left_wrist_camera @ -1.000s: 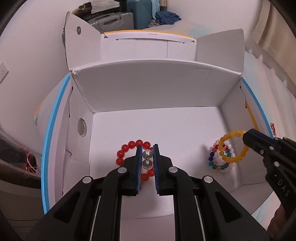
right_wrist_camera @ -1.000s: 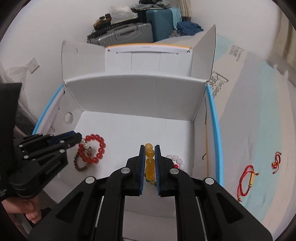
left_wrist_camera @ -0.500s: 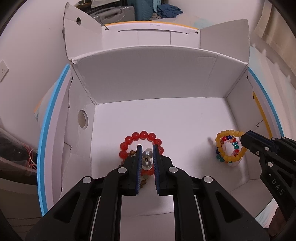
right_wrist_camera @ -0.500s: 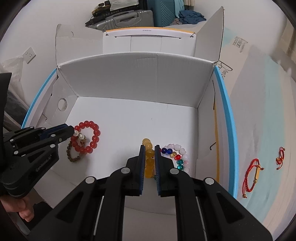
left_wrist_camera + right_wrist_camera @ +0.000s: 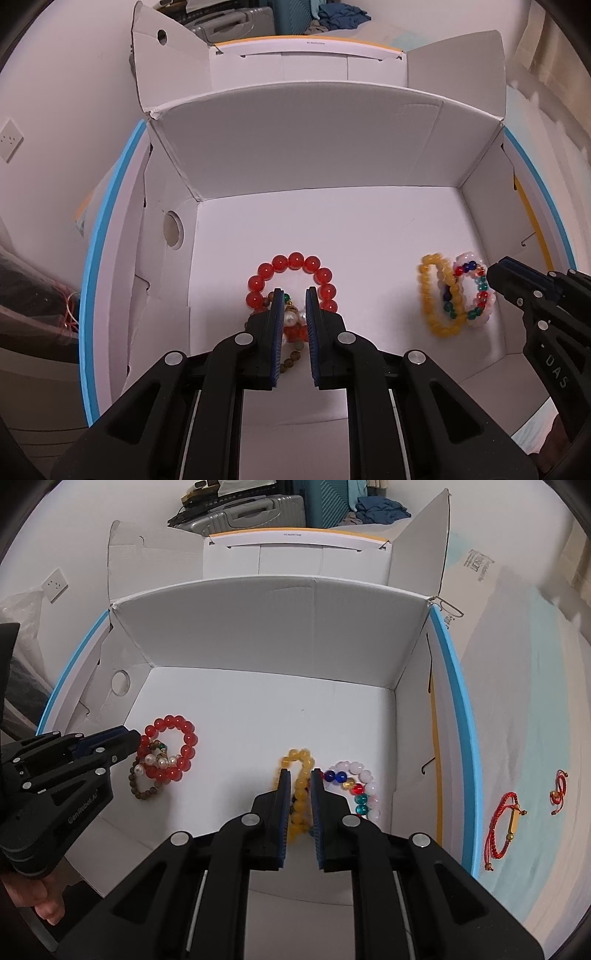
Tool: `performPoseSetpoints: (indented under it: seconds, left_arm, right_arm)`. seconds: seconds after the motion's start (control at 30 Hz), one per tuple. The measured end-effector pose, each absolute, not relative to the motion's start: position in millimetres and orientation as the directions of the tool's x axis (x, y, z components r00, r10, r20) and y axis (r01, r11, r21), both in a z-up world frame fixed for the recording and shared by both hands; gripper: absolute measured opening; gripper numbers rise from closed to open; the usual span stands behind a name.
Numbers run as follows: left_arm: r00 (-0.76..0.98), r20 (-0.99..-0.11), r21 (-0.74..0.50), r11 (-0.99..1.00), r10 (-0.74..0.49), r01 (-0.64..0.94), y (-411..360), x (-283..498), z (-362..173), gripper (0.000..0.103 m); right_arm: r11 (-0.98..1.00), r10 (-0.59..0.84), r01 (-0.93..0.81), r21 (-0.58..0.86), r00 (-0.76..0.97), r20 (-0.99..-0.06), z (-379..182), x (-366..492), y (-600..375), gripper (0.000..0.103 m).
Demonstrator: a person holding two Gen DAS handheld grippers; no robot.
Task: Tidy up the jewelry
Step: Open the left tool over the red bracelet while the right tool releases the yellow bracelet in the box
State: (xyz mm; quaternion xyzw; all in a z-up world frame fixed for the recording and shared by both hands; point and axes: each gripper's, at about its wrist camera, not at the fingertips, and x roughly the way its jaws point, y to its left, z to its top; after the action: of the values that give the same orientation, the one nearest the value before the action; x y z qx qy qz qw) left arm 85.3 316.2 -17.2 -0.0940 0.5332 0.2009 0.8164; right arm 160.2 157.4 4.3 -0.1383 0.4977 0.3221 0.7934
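An open white cardboard box (image 5: 332, 229) holds the jewelry. On its left floor lie a red bead bracelet (image 5: 291, 264), a pearl bracelet (image 5: 155, 762) and a brown bead bracelet (image 5: 138, 788). My left gripper (image 5: 294, 295) is open just above the pearls (image 5: 291, 318). On the right floor the yellow bead bracelet (image 5: 428, 295) lies over a multicoloured one (image 5: 471, 291). My right gripper (image 5: 299, 775) is open around the yellow bracelet (image 5: 300, 794), beside the multicoloured one (image 5: 354, 786).
Two red cord bracelets (image 5: 504, 827) (image 5: 558, 788) lie on the pale cloth outside the box, to its right. The box flaps (image 5: 421, 539) stand up at the back. Suitcases (image 5: 240, 513) stand against the far wall.
Both grippers lowered into the box and opened. The pearl bracelet now lies on the red one, and the yellow bracelet lies on the multicoloured one.
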Motion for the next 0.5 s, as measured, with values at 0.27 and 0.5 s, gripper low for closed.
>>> performPoseSetpoints:
  seconds: [0.27,0.5]
  left_arm:
    - [0.369,-0.898,0.053,0.892,0.238,-0.448,319.4,84.2,-9.7,0.028]
    - [0.382,-0.890,0.052,0.887,0.250,-0.460,319.7,83.4,-1.9,0.044]
  right_arm:
    - [0.766,0.372,-0.638,0.085,0.330,-0.868,11.8,159.4,154.5,0.036]
    - [0.765,0.390,-0.638,0.087,0.352,-0.851,21.2,157.6,151.6,0.052]
